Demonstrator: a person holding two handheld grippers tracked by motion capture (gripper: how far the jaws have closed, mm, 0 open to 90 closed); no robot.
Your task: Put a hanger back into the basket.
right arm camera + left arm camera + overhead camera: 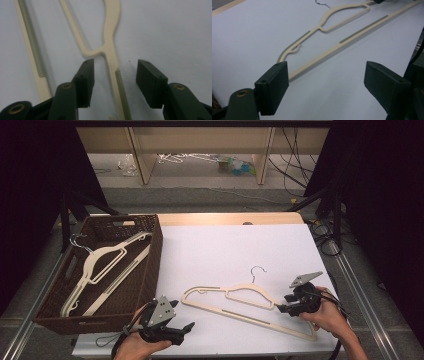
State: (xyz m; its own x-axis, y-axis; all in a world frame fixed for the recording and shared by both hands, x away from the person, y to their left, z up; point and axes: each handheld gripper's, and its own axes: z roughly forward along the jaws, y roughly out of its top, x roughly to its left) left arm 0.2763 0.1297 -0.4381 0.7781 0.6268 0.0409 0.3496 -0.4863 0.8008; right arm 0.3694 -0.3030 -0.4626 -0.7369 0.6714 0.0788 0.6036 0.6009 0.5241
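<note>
A cream plastic hanger (252, 319) with a metal hook lies flat on the white table top (225, 245), near the front. My right gripper (283, 303) is at its right end. In the right gripper view the gripper (115, 75) is open, one jaw on each side of the hanger's shoulder arm (111, 32), not closed on it. My left gripper (182, 315) is held open just off the hanger's left end. Nothing lies between its pads (273, 82), and the hanger (324, 20) stretches away ahead of them.
A dark wicker basket (155, 250) stands at the table's left and holds two more cream hangers (100, 260). The table's front edge is just below both hands. Cables and shelf legs lie on the floor beyond the far edge.
</note>
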